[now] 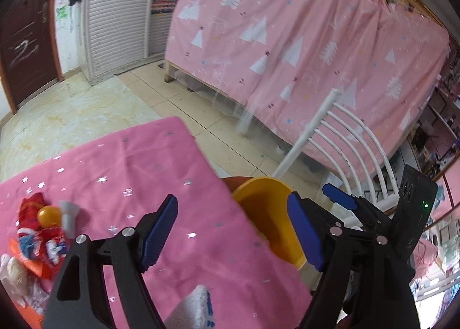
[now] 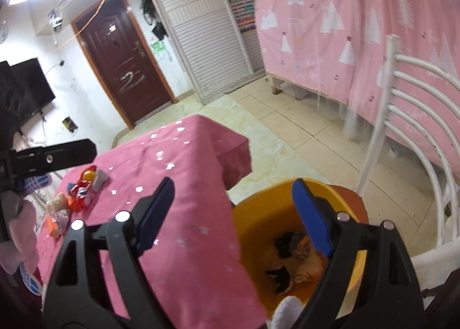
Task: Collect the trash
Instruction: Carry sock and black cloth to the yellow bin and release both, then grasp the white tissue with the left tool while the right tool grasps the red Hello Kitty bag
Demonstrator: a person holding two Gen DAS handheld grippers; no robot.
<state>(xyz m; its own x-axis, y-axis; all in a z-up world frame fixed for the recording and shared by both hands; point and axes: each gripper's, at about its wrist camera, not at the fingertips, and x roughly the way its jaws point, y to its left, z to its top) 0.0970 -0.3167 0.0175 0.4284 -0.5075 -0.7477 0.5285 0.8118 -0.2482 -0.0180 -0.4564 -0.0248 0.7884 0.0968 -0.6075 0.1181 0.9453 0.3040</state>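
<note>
A pile of trash (image 1: 43, 231) lies at the left of the pink-clothed table (image 1: 149, 168): red wrappers, a yellow ball and a grey cap. My left gripper (image 1: 232, 208) is open and empty, above the table's right edge and well right of the pile. Beyond the edge stands a yellow bin (image 1: 267, 208). In the right wrist view my right gripper (image 2: 234, 188) is open and empty too, over the gap between the table (image 2: 178, 162) and the bin (image 2: 256, 214). Dark and orange scraps (image 2: 290, 262) lie in the bin. The trash pile (image 2: 80, 193) is far left.
A white slatted chair (image 2: 417, 99) stands right of the bin, which seems to rest on its brown seat (image 2: 352, 199). Behind it hangs a pink curtain (image 2: 345, 12) over a bed frame. Tiled floor (image 2: 287, 127) stretches to a dark door (image 2: 123, 55).
</note>
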